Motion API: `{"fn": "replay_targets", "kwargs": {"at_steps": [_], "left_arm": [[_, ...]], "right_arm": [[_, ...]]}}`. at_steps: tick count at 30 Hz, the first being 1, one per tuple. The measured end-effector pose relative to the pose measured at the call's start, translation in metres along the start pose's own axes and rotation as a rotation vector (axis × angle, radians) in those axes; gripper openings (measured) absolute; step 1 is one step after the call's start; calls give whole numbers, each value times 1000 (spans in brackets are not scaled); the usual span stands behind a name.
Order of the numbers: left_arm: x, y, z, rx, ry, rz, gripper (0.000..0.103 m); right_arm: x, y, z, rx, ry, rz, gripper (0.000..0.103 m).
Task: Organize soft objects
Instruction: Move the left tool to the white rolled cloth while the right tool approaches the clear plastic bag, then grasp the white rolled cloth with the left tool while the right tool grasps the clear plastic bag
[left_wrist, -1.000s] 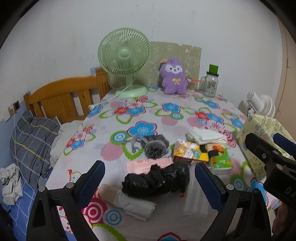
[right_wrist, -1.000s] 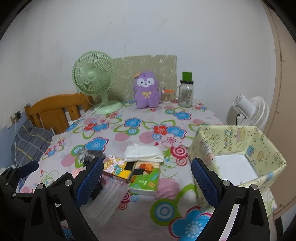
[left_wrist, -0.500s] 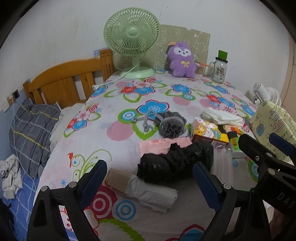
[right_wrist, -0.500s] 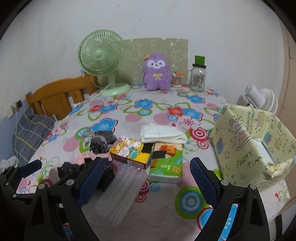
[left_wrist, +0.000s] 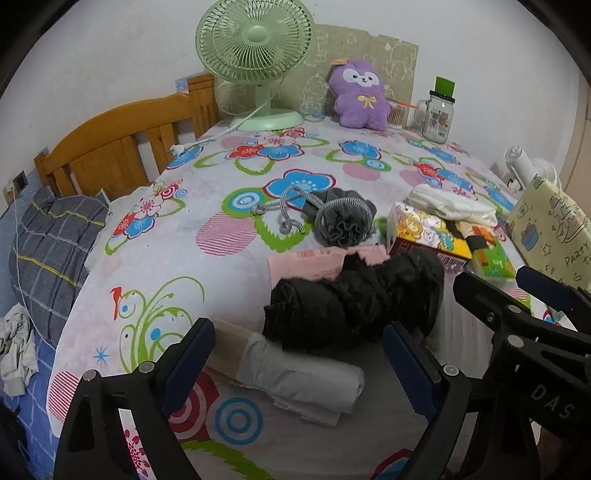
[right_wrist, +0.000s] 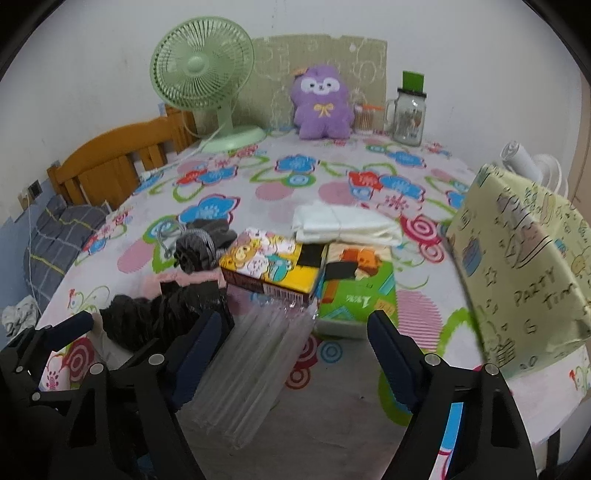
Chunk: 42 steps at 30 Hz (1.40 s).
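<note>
1. left gripper (left_wrist: 299, 360) jaws released, closing over the grey bag roll (left_wrist: 295, 380) at the counter's near edge; the black bag roll (left_wrist: 354, 306) touching it could snag.
2. right gripper (right_wrist: 295, 347) jaws released, closing around the clear bag roll (right_wrist: 255, 362); slippery film may slip.

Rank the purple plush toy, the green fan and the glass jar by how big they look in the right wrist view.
Largest to smallest:
1. green fan
2. purple plush toy
3. glass jar
All three stand at the table's far edge, so nearness hardly skews this.
</note>
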<state>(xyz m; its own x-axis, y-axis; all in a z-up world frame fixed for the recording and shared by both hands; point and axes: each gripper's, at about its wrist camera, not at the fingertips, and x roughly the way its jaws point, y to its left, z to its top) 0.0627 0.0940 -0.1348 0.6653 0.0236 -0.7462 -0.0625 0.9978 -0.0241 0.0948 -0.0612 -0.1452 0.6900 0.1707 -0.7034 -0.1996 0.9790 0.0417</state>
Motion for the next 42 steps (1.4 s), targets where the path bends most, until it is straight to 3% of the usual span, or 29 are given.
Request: {"fn": "replay_targets", "kwargs": {"at_steps": [11, 16, 24, 28, 33, 42], "left_arm": [[10, 6, -9, 2, 37, 48, 95], [9, 7, -11, -2, 28, 45, 95], [5, 3, -12, 21, 18, 6, 79], [2, 0, -12, 19, 13, -9, 60], [0, -1, -12, 10, 13, -13, 56], [-11, -8, -10, 9, -7, -15, 56]], "right_arm": [[21, 11, -9, -3, 99, 21, 77], [23, 11, -11, 22, 120, 30, 66], [22, 11, -11, 7, 124, 6, 32], [19, 15, -13, -25, 120, 7, 27], [15, 16, -14, -31, 115, 28, 22], [3, 13, -12, -19, 88, 45, 22]]}}
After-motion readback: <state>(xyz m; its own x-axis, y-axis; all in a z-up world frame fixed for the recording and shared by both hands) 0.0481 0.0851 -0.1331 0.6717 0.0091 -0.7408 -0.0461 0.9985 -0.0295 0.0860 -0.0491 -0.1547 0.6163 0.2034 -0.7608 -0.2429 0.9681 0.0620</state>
